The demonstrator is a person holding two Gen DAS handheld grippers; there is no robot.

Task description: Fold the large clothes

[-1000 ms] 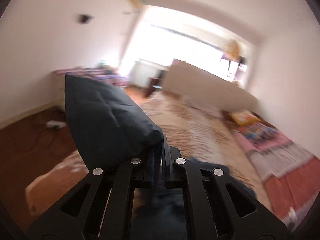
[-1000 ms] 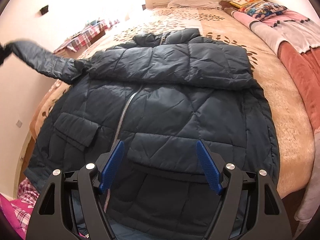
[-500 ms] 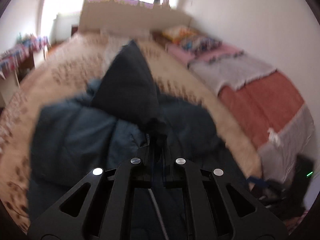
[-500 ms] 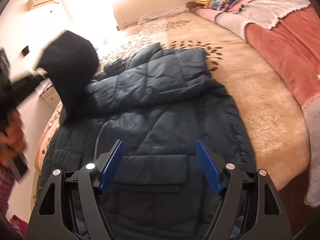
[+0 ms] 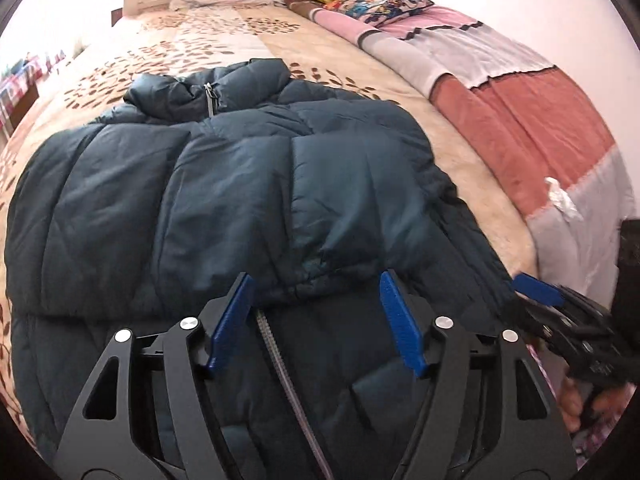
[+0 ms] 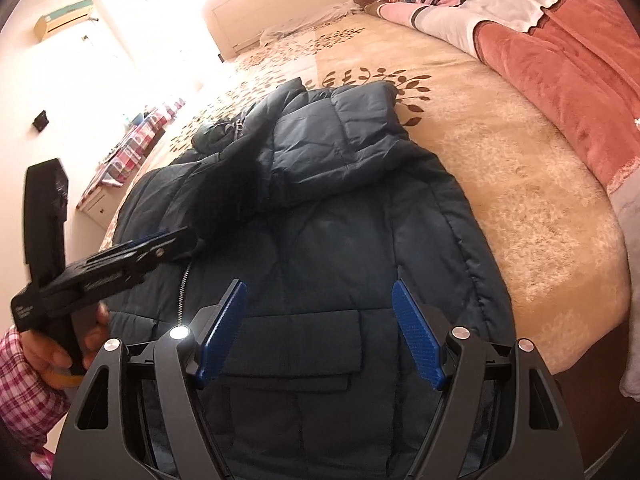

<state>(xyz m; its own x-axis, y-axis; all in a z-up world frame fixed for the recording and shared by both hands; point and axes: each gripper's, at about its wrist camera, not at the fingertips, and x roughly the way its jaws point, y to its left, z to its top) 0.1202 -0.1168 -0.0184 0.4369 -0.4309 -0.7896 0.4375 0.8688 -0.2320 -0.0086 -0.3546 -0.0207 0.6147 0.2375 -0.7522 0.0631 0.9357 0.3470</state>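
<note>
The dark blue padded jacket lies front up on the bed, both sleeves folded across its chest, its collar toward the headboard. Its hem is cut off at the bottom edge in both views, behind the gripper bodies, and the lower part of the zip is lost in shadow there. In the left wrist view the right gripper shows only as a blurred blue pad and black frame at the right edge, and the hand under it is too smeared to read. In the right wrist view the left gripper is seen from the side, so its fingers overlap; a hand in a checked sleeve holds its handle. The left gripper has its jaws opening, spread wide over the sleeve cuff with nothing pinched between them. A second ago it was clamped on that sleeve, held up in the air off the side of the bed; the sleeve now rests across the chest. The right gripper hangs spread and empty over the pocket, as wide as it was before.
</note>
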